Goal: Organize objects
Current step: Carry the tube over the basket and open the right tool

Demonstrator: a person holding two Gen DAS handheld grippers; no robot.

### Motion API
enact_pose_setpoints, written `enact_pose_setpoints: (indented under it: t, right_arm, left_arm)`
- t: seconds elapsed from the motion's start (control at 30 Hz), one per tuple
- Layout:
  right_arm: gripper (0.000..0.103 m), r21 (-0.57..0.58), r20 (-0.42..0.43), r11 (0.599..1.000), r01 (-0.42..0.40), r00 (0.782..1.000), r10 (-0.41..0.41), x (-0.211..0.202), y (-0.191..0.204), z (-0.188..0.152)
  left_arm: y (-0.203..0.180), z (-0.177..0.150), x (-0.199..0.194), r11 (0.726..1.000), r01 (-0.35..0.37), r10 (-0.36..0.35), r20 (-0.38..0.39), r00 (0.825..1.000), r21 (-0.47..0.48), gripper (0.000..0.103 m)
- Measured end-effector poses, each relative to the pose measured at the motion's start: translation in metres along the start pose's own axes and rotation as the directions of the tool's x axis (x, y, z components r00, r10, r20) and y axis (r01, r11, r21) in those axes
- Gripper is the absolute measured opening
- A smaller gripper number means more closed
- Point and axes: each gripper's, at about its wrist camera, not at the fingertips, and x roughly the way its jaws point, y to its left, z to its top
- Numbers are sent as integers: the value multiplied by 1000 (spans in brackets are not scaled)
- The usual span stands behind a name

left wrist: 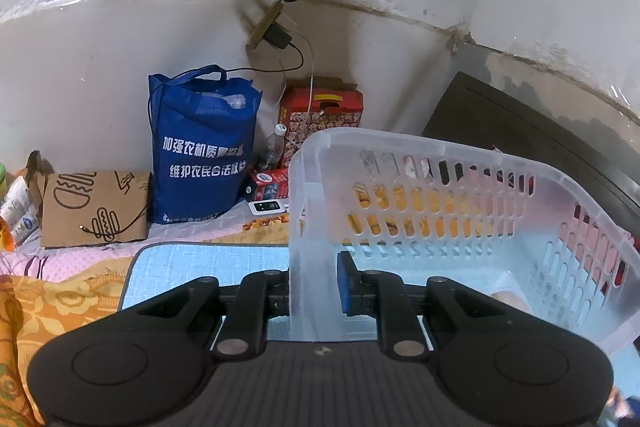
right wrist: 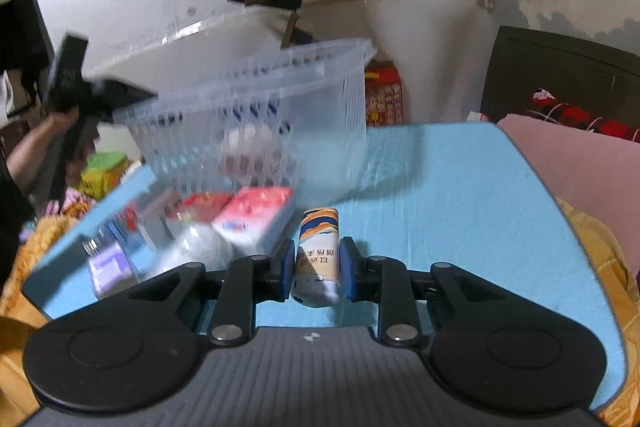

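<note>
My left gripper (left wrist: 316, 285) is shut on the near wall of a clear plastic basket (left wrist: 460, 195) and holds it tilted above the blue mat (left wrist: 200, 267). The same basket (right wrist: 256, 107) shows raised and tilted in the right wrist view, with the left gripper (right wrist: 100, 95) on its rim. My right gripper (right wrist: 318, 265) is shut on a small lighter (right wrist: 318, 255) with an orange, blue and cream print. Several small packets and boxes (right wrist: 224, 227) lie blurred on the mat (right wrist: 460, 207) under the basket.
A blue tote bag (left wrist: 200, 155), a brown paper bag (left wrist: 94, 209), a red box (left wrist: 320, 123) and a bottle (left wrist: 272, 147) stand against the wall. A dark headboard (right wrist: 560, 75) and pink bedding (right wrist: 572, 167) lie at the right.
</note>
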Motion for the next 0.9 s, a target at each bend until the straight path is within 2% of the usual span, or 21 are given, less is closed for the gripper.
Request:
enact_pose_setpoints:
  t: [0.2, 0.33, 0.47, 0.57, 0.7, 0.73, 0.8, 0.87, 0.9]
  right_arm:
    - [27, 7, 124, 998, -66, 990, 65, -44, 4, 49]
    - [27, -54, 145, 996, -78, 986, 85, -39, 17, 93]
    - [27, -128, 84, 990, -53, 994, 64, 10, 34, 138]
    - [27, -107, -7, 992, -66, 998, 66, 58, 36, 160]
    - [26, -95, -91, 995, -26, 996, 17, 104, 30, 169]
    - [19, -87, -98, 996, -22, 995, 14, 109, 30, 169]
    - [18, -65, -118, 997, -35, 993, 27, 116, 26, 168]
    - [24, -48, -111, 998, -38, 993, 33, 117, 24, 166]
    - [35, -51, -115, 998, -36, 993, 30, 117, 23, 166]
  left_arm:
    - [2, 1, 2, 1000, -3, 3, -7, 1000, 0, 21]
    - [1, 2, 2, 1000, -9, 9, -12, 1000, 0, 21]
    - [0, 3, 2, 1000, -17, 17, -16, 1000, -4, 21]
    - [-6, 3, 2, 998, -54, 55, -7, 998, 23, 21]
    - [-4, 5, 2, 999, -48, 48, -15, 999, 11, 21]
    - [-4, 5, 2, 999, -51, 51, -16, 999, 13, 21]
    - [-5, 5, 2, 998, -58, 58, -14, 998, 19, 21]
    - [-5, 5, 3, 998, -56, 56, -14, 998, 17, 21]
    - [-5, 6, 3, 998, -57, 57, -15, 998, 16, 21]
